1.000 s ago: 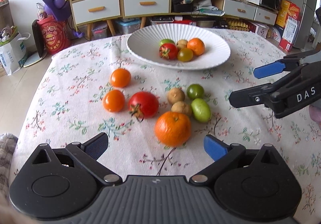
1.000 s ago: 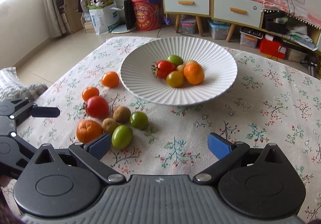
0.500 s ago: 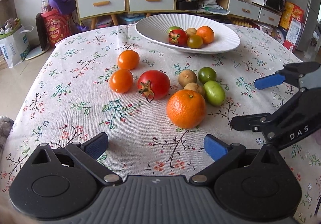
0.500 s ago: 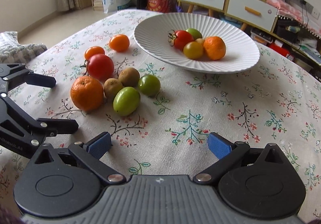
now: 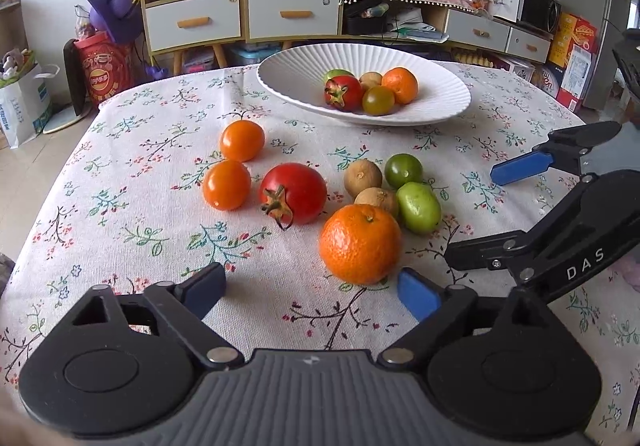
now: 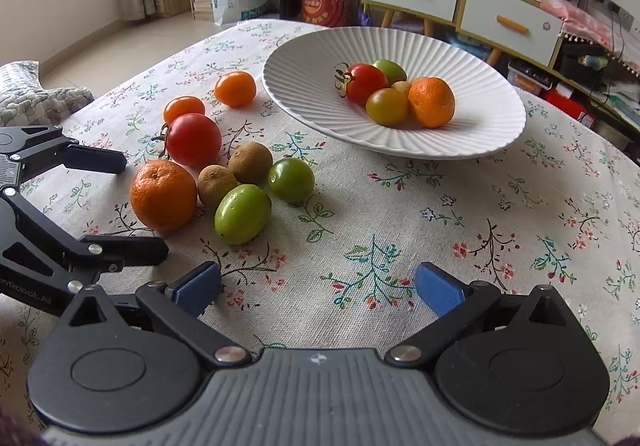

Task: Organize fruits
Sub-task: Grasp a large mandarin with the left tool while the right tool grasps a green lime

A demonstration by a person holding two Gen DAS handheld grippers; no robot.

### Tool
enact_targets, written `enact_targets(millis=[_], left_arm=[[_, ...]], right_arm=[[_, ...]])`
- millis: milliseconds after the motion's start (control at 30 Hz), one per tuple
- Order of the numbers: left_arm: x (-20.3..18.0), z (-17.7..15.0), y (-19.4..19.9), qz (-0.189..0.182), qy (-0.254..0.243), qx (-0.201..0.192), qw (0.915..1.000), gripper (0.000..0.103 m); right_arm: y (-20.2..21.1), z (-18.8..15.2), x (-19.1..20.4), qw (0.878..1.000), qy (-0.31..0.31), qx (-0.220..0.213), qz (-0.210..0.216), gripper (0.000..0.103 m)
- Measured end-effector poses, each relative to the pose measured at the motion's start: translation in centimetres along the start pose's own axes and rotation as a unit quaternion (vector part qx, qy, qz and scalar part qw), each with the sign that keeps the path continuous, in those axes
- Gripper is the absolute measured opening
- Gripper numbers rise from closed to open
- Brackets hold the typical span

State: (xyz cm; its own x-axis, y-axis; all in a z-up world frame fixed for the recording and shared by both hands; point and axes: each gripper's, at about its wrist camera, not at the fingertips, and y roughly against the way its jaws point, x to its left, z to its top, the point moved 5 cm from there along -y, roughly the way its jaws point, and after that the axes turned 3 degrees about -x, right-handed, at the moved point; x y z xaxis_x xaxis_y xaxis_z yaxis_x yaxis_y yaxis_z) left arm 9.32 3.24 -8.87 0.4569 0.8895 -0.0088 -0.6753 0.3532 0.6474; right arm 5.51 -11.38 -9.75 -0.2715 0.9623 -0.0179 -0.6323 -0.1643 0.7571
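Note:
A white ribbed plate [image 5: 288,82] [image 6: 480,126] at the far side of the table holds several fruits. On the floral cloth lie a mandarin [image 5: 360,244] [image 6: 163,195], a red tomato [image 5: 294,193] [image 6: 193,140], two orange tomatoes [image 5: 242,140] [image 5: 226,185], two brown fruits [image 5: 363,178] [image 6: 250,162], and two green fruits [image 5: 418,207] [image 6: 242,213]. My left gripper [image 5: 312,292] is open, low, just short of the mandarin. My right gripper [image 6: 318,290] is open and empty above the cloth, right of the fruit cluster.
The right gripper's fingers [image 5: 516,170] show at the right edge of the left wrist view; the left gripper's fingers [image 6: 96,160] show at the left of the right wrist view. Cabinets [image 5: 240,18], a bag [image 5: 24,102] and clutter stand beyond the table.
Both grippers have moved forward and lower toward the loose fruits. The mandarin now lies close to the left gripper's right finger. Both stay open.

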Motion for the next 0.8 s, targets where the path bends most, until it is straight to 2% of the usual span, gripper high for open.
enact_targets(millis=[167,233,400,567,633,800], left_arm=[[-0.6,0.5,-0.1,-0.009,0.007,-0.002,0.9999,0.071],[-1.0,0.8,-0.1,-0.018,0.006,-0.002,0.9998,0.059],[-1.6,1.0,0.1,-0.027,0.002,-0.004,0.9996,0.039],[-0.8,1.1,0.1,-0.003,0.018,-0.001,0.9998,0.039],[-0.4,1.1,0.2,0.002,0.025,0.000,0.9997,0.039],[0.6,1.0,0.4,0.010,0.039,0.003,0.9992,0.039]], right_arm=[[0.1,-0.3,0.5,1.000,0.011,-0.007,0.003,0.102],[0.2,-0.2,0.7,1.000,0.015,-0.009,0.006,0.100],[0.3,0.3,1.1,1.000,0.014,-0.016,0.009,0.091],[0.2,1.0,2.0,0.999,0.016,-0.021,0.019,0.076],[0.1,1.3,2.5,0.999,0.018,-0.020,0.028,0.066],[0.0,1.8,3.7,0.999,0.023,-0.024,0.042,0.049]])
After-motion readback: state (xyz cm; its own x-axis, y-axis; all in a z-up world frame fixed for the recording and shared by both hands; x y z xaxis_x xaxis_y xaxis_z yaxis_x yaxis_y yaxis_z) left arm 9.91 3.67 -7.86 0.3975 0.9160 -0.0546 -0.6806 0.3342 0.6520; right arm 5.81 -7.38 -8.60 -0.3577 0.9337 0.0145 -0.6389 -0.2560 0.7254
